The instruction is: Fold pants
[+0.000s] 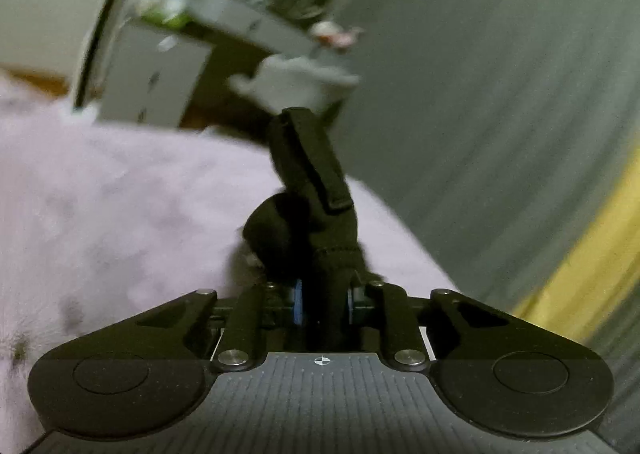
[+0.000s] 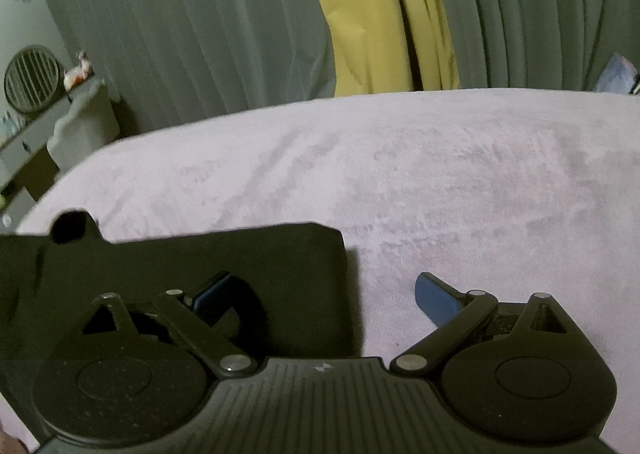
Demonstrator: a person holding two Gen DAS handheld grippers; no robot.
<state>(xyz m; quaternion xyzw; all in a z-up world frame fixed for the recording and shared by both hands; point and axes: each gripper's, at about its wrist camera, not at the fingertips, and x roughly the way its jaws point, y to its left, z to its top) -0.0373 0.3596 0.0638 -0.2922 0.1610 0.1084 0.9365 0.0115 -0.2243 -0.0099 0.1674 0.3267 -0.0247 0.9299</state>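
Pinching black pants (image 1: 308,213) between the blue pads (image 1: 298,304) of the left gripper (image 1: 324,304), jaws drawn close on the cloth, a bunched fold and a strap-like strip of it standing up just beyond the fingertips, lifted over the pink blanket (image 1: 112,205). Blurring across the left wrist view: a grey curtain (image 1: 480,93), a yellow strip of fabric (image 1: 580,274), a cluttered shelf (image 1: 240,21). Holding the right gripper (image 2: 324,298) spread wide above the blanket (image 2: 440,181), nothing caught between the jaws. Lying flat on the blanket, the pants (image 2: 200,254) reaching under the left finger (image 2: 212,290), their right edge falling between the two fingers, the right finger (image 2: 436,300) hovering over bare blanket. Hanging behind the bed: the grey curtain (image 2: 180,33) and the yellow fabric (image 2: 372,13).
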